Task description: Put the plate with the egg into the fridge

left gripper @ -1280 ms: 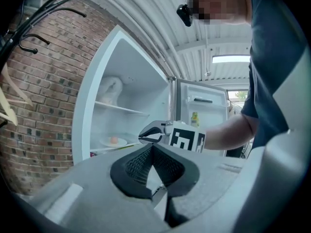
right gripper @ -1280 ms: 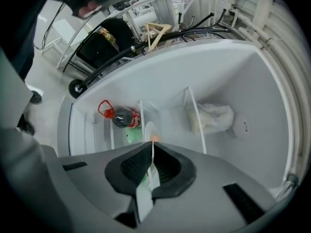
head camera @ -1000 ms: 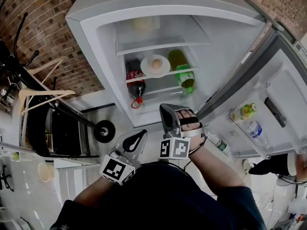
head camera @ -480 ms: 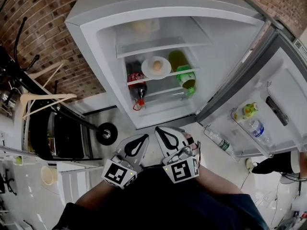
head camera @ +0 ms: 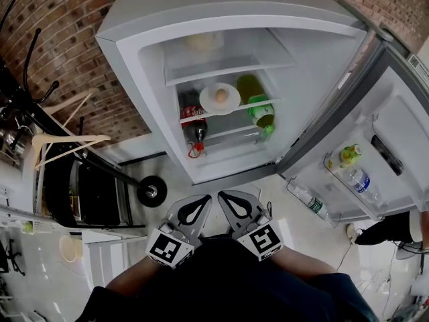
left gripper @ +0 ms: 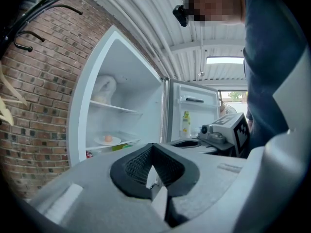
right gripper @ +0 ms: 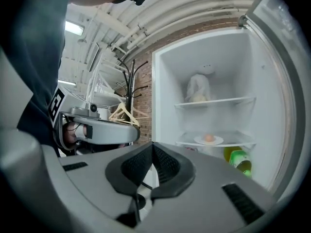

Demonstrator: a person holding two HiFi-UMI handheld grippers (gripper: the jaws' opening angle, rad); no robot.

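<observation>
On the middle shelf (head camera: 236, 106) of the open fridge (head camera: 154, 19) we see the plate (head camera: 219, 98) lying flat, round, egg (head camera: 220, 95) centred. Well below, our left gripper (head camera: 198, 203) and right gripper (head camera: 228, 201) sit closed, empty, side by side.
</observation>
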